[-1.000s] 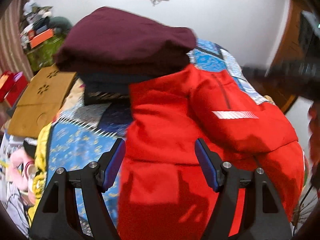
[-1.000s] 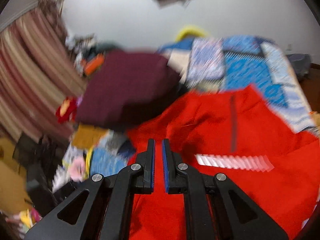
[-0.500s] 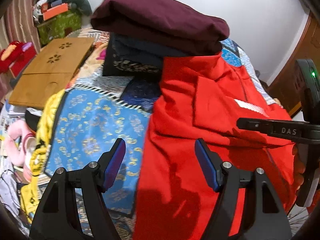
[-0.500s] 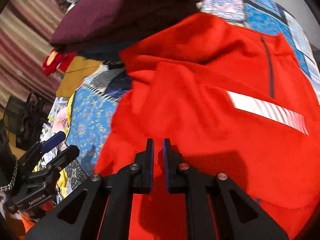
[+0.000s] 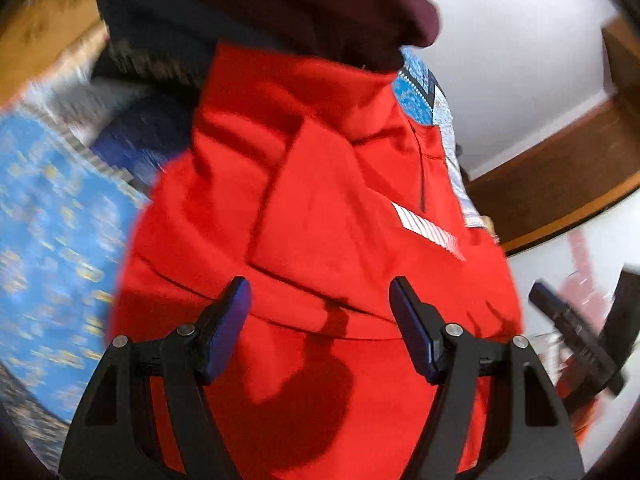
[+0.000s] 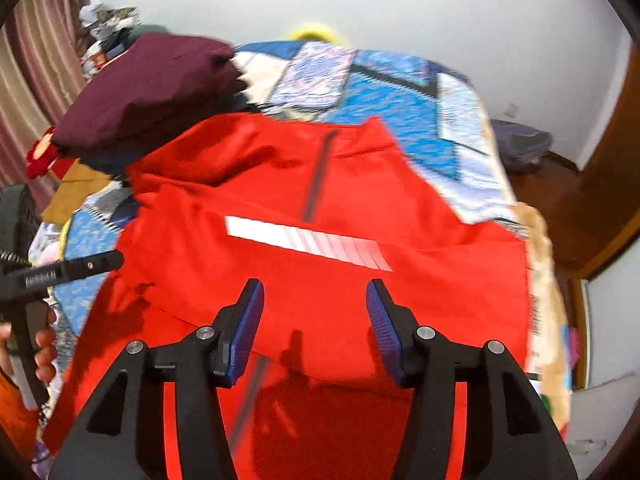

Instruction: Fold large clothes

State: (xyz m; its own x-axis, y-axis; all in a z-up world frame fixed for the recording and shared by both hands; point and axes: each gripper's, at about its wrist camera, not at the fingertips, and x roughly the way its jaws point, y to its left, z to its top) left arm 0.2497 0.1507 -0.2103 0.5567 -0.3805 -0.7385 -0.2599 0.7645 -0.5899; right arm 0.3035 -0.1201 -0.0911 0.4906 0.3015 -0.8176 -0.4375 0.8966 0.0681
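A red jacket (image 5: pixel 320 216) with a white striped patch (image 5: pixel 428 228) lies on the bed, partly folded. It also shows in the right wrist view (image 6: pixel 320 208), with a dark zip down its chest. My left gripper (image 5: pixel 320 304) is open and empty just above the jacket's near part. My right gripper (image 6: pixel 314 304) is open and empty above the jacket's lower middle. The right gripper shows blurred at the right edge of the left wrist view (image 5: pixel 576 344). The left gripper shows at the left of the right wrist view (image 6: pixel 60 272).
A maroon folded garment (image 6: pixel 148 88) tops a stack of dark clothes (image 5: pixel 160 36) at the jacket's far left. A blue patterned bedspread (image 6: pixel 400 92) covers the bed. A striped curtain (image 6: pixel 32 64) hangs at left. A wooden door frame (image 5: pixel 560 184) stands at right.
My right gripper has opened from shut. My left gripper has swung right over the red jacket. Both views are blurred by motion.
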